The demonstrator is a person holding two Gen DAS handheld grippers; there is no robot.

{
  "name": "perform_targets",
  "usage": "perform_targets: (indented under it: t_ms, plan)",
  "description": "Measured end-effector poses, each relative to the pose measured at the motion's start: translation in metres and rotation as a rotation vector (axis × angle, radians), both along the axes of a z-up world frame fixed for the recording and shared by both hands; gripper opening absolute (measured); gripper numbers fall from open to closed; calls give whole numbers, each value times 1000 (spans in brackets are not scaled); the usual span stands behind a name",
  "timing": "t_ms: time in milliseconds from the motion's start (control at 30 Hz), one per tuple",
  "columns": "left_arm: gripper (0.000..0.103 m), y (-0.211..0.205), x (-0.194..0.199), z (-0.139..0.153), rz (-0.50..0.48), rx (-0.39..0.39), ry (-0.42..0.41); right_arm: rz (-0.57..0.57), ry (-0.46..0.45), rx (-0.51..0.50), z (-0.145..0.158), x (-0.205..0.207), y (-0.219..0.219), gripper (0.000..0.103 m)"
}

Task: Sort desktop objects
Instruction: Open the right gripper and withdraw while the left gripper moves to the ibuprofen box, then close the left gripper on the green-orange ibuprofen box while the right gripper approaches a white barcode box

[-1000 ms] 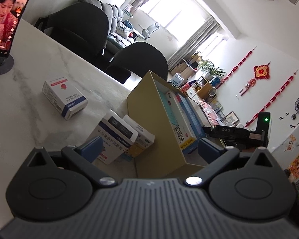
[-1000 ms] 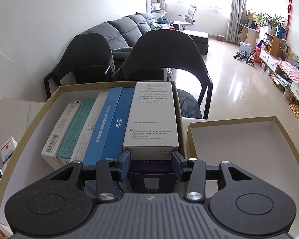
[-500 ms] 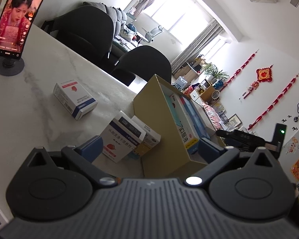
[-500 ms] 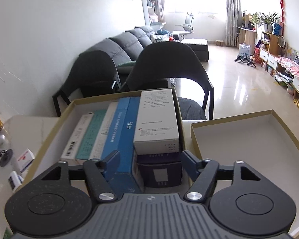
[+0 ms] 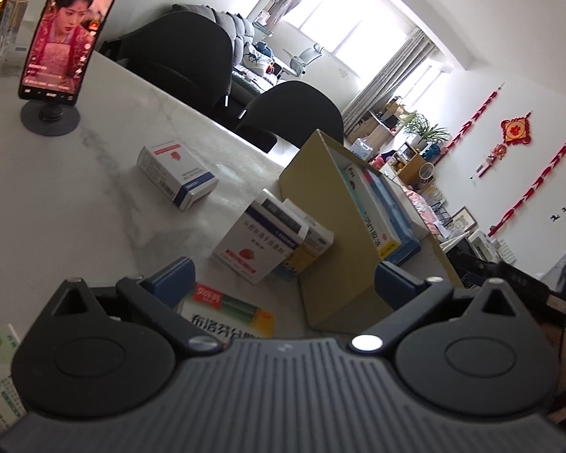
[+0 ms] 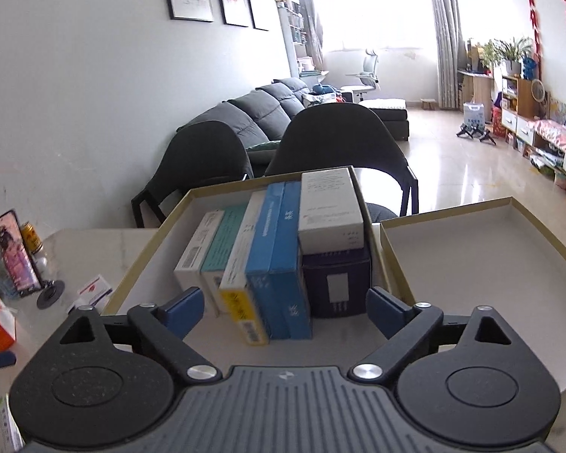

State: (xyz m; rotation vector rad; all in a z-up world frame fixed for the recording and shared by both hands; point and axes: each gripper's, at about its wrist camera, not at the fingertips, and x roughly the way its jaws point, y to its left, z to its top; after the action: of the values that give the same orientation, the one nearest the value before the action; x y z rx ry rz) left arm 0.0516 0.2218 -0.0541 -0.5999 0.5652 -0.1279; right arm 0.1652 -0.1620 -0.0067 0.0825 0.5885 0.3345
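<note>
White marble tabletop [image 5: 56, 204] carries everything. Nearest in the left wrist view, the left gripper [image 5: 283, 279] hangs with its jaws spread wide and nothing between them; a green-and-yellow medicine box [image 5: 230, 313] lies flat on the table just under its blue pads [image 5: 173, 277]. Beyond that, two boxes lean together against the outer wall of the cardboard tray [image 5: 320, 219]: a white strawberry-print box [image 5: 258, 243] in front and a yellow-marked one [image 5: 309, 245] behind it. Farther off, a white and blue box [image 5: 175, 173] lies alone, and a phone on a round stand [image 5: 69, 34] stands near the far edge.

From the right wrist view, the right gripper [image 6: 281, 307] is likewise wide open and holds nothing, poised above the near end of the tray, where medicine boxes stand in a row [image 6: 268, 256]. A white box [image 6: 330, 205] rests on a dark navy box [image 6: 336, 283] at the row's right end. Just to the right sits the tray lid [image 6: 483, 253], and dark chairs [image 6: 339, 139] stand behind.
</note>
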Motion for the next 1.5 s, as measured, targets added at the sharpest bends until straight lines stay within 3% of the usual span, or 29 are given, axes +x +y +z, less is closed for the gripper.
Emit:
perform_targets:
  t_ms: [433, 633, 933, 1500]
  plan:
    - [103, 19, -26, -13, 63, 58, 51, 74, -64, 13, -9, -62, 17, 102]
    - [103, 17, -35, -19, 74, 138, 85, 59, -64, 35, -16, -80, 19, 102]
    - [103, -37, -30, -29, -77, 370, 113, 78, -36, 30, -36, -103, 35, 102]
    - [103, -69, -20, -64, -148, 515, 218, 25, 76, 146, -71, -114, 25, 102]
